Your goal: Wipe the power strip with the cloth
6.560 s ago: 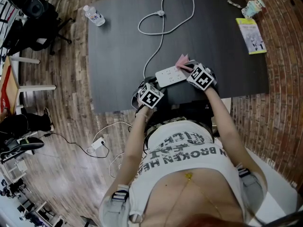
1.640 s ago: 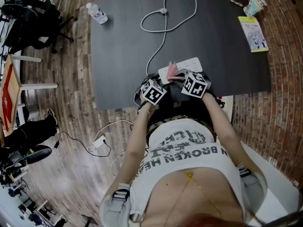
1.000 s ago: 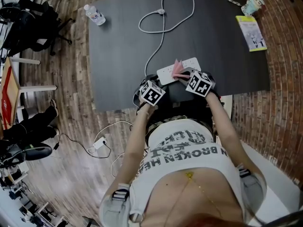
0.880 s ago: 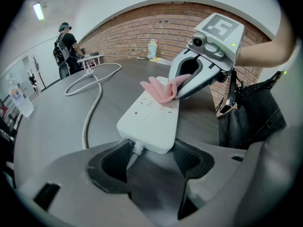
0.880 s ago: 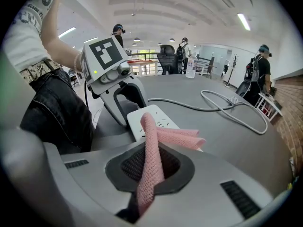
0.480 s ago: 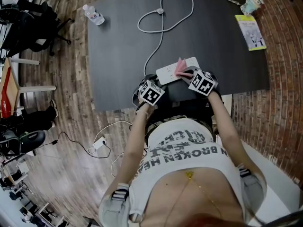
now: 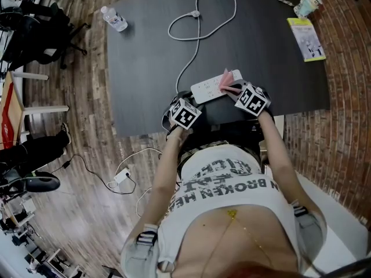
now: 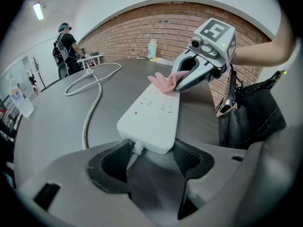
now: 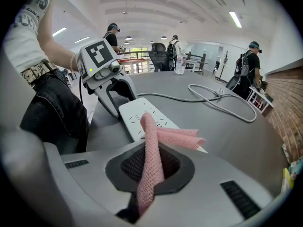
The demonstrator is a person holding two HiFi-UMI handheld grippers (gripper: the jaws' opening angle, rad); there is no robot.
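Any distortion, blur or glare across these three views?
Head view: strong fisheye, the table edges bow, all sharp. Left gripper view: dark round vignette, fingers soft up close, strip sharp. Right gripper view: same vignette, cloth weave crisp, no glare.

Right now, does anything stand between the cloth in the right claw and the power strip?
Nothing visible does. The pink cloth, clamped in the right claw, already rests on the power strip at the end away from its cord; the left claw holds the corded end.
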